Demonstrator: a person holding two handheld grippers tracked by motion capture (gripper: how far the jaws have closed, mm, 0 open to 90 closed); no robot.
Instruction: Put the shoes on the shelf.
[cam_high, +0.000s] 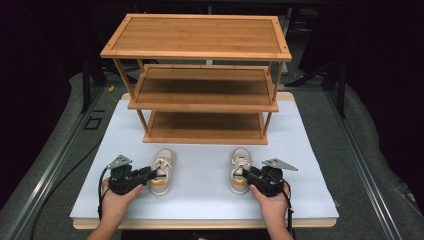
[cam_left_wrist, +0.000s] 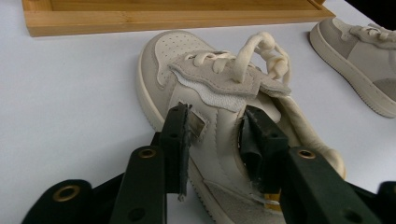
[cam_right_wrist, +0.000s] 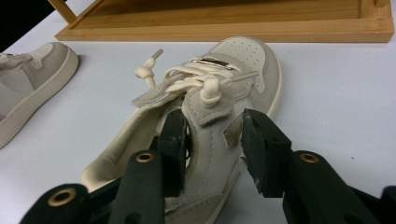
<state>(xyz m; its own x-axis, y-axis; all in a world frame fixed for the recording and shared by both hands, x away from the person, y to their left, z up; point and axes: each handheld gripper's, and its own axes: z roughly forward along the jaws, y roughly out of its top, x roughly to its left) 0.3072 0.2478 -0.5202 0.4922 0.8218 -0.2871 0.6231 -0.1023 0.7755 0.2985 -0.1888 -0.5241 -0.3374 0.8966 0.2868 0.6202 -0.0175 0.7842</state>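
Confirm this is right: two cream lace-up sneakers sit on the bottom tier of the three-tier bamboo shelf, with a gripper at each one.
Wrong in one respect: the two cream lace-up sneakers sit on the white table sheet before the three-tier bamboo shelf, as the high view shows. A gripper is at each.

Beyond your grippers you have a three-tier bamboo rack (cam_high: 200, 75) standing at the far end of a white table (cam_high: 310, 150) with a wood edge. Grey floor (cam_high: 50, 145) runs along both sides of you, with metal rails (cam_high: 55, 165) beside the table. Farther out, the room goes dark.
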